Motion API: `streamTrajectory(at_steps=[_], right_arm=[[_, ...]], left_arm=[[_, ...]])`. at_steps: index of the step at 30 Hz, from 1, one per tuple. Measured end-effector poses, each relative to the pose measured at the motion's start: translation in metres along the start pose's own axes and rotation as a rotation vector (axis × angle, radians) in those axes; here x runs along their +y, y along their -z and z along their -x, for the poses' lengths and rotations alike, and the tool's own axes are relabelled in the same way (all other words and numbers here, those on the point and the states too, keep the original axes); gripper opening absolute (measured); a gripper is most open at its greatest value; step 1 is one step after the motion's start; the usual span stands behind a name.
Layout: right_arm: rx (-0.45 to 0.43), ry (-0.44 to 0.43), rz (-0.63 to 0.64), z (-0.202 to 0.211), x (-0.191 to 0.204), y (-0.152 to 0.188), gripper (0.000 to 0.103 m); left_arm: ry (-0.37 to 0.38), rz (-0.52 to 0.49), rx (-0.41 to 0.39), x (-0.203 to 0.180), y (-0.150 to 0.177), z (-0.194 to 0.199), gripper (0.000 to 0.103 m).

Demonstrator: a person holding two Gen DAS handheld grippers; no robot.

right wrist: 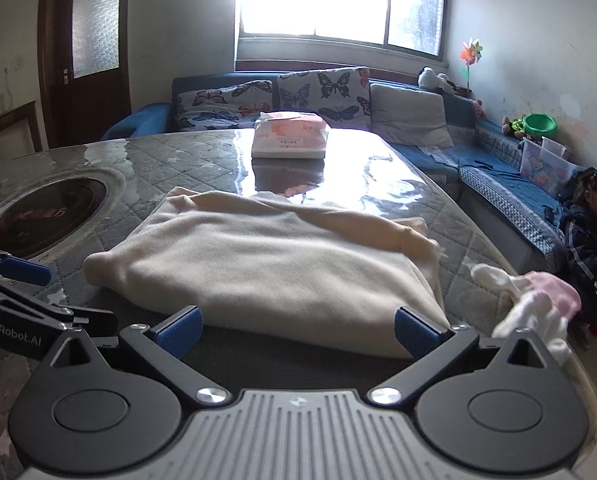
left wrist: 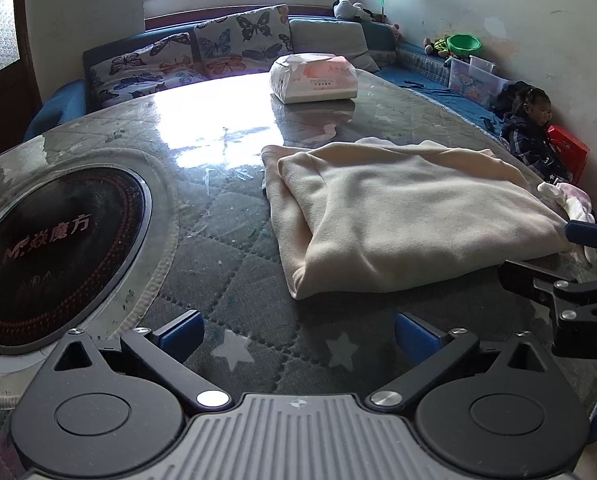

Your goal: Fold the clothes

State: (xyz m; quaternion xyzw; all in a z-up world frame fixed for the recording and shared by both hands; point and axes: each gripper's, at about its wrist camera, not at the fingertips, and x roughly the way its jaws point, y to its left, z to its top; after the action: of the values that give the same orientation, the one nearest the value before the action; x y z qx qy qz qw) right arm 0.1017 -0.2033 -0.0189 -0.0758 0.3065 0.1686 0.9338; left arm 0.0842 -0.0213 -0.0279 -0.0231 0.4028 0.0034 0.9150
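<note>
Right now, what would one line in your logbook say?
task: fold clothes | cream garment: folded on table | left gripper: open, empty | right gripper: open, empty

**Item count, table and room**

Table [right wrist: 202,160]: 1 folded cream garment [right wrist: 266,276], 1 tissue pack [right wrist: 289,135], 1 round black cooktop inset [left wrist: 54,248], 1 small pink-and-white clothing pile [right wrist: 538,304] at the right edge; pieces in it couldn't be counted.

Grippers: 2, left gripper [left wrist: 298,330] and right gripper [right wrist: 297,326], each with 2 blue-padded fingers spread wide, nothing between them.

Sofa [right wrist: 498,192]: 2 butterfly-print cushions [right wrist: 324,90], 1 grey cushion [right wrist: 408,118], 1 green bowl [right wrist: 540,123], 2 clear plastic bins [right wrist: 542,162].

Also 1 pinwheel [right wrist: 471,54], 1 window [right wrist: 338,0], 1 door [right wrist: 90,52], 1 seated person [right wrist: 594,232].
</note>
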Motion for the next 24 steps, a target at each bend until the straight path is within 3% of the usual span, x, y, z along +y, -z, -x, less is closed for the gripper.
streamTrajectory(at_steps=[24], right_arm=[[0.057, 0.011, -0.058, 0.016, -0.005, 0.025, 0.103]], left_arm=[[0.003, -0.028, 0.025, -0.016, 0.007, 0.007, 0.103]])
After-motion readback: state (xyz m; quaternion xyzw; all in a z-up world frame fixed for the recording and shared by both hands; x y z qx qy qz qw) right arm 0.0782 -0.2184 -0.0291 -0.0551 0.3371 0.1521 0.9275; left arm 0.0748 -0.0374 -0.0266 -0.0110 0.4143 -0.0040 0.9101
